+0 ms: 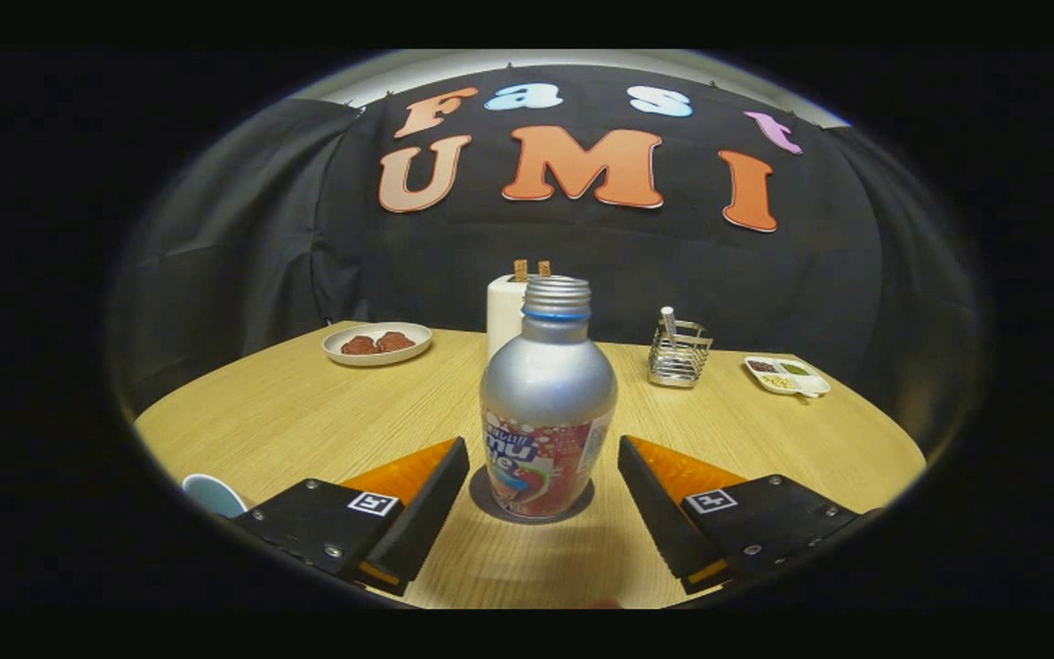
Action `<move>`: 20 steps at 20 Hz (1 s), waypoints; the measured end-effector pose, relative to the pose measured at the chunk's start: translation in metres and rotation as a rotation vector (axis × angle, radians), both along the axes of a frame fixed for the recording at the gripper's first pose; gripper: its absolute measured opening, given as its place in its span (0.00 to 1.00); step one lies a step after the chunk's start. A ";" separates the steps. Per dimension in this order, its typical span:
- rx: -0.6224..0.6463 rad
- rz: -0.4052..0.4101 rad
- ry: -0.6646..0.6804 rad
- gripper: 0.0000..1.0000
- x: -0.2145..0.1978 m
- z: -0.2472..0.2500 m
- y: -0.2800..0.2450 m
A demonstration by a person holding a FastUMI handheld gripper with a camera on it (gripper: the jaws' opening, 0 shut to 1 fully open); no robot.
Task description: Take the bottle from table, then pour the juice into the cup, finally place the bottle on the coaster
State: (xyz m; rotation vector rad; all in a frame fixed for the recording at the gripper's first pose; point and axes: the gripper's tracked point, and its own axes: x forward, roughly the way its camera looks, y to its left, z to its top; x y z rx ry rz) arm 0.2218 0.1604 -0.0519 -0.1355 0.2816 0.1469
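A silver bottle (547, 403) with a threaded neck and a colourful label stands upright on a dark round coaster (483, 494) on the wooden table (307, 412). It sits between my two fingers, a little ahead of their tips. My gripper (543, 458) is open, and a gap shows on each side of the bottle, so neither finger touches it. The rim of a light blue cup (212, 494) peeks out just to the left of the left finger.
Beyond the bottle stand a white paper-towel roll (505, 316), a plate with brown food (377, 344) at the back left, a wire rack (678, 355) and a small divided dish (787, 374) at the back right. Black cloth walls the booth behind the table.
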 end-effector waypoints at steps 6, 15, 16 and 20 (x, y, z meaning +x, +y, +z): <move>0.025 0.000 -0.044 0.97 -0.047 0.035 -0.012; 0.038 -0.018 -0.099 0.97 -0.117 0.080 -0.048; 0.037 -0.025 -0.108 0.97 -0.124 0.085 -0.055; 0.052 -0.046 -0.131 0.97 -0.154 0.097 -0.071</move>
